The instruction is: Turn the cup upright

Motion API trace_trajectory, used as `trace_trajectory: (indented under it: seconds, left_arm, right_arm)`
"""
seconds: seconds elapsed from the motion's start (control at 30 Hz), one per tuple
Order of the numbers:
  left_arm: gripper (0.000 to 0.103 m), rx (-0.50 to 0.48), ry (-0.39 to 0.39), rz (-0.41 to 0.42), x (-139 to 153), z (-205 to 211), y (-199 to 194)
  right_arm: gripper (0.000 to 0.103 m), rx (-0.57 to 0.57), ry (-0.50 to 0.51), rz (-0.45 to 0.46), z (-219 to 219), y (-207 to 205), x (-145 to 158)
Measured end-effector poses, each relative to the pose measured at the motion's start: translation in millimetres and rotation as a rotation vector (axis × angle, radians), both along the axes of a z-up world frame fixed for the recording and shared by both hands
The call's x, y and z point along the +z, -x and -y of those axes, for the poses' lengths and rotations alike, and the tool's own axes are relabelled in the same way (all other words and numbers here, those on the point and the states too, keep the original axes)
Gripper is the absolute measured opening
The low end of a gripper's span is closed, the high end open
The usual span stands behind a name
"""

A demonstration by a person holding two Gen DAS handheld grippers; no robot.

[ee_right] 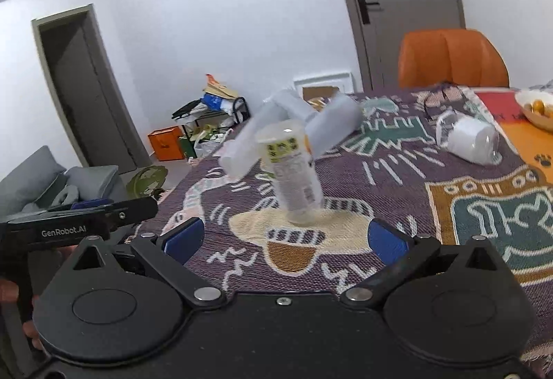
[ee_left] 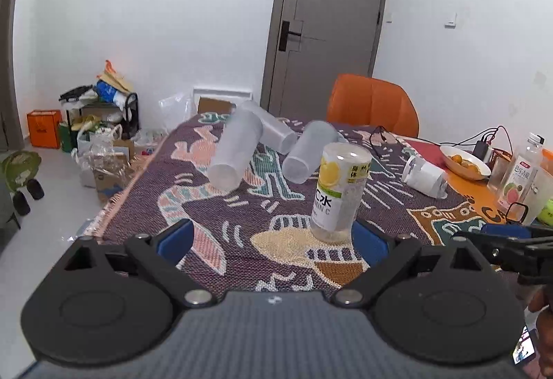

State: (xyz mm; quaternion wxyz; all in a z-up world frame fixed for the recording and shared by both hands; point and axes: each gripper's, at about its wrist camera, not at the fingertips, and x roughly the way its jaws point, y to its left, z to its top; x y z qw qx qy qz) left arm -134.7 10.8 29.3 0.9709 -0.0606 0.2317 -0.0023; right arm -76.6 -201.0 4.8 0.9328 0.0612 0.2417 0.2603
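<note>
A: Where did the cup [ee_left: 340, 190] stand?
B: Bottom-up on the patterned cloth [ee_left: 242, 216], slightly tilted, just ahead of both tools and touching neither.
A: And the jaws?
B: The left gripper [ee_left: 273, 242] and right gripper [ee_right: 287, 239] were spread wide, holding nothing (three frosted tumblers [ee_left: 235, 150] lay on their sides beyond).
</note>
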Motion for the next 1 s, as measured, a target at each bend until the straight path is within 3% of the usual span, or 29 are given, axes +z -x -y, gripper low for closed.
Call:
trace_trajectory:
  seconds: [0.4, 1.0]
  left_arm:
    - [0.097, 0.024, 0.019, 0.034, 25, -24, 29]
    - [0.097, 0.021, 0.016, 0.034, 31, -26, 38]
  right_arm:
    - [0.103, 0.013, -0.044, 0.026, 7, 19, 29]
    - [0.103, 0.020, -0.047, 0.043, 5, 27, 36]
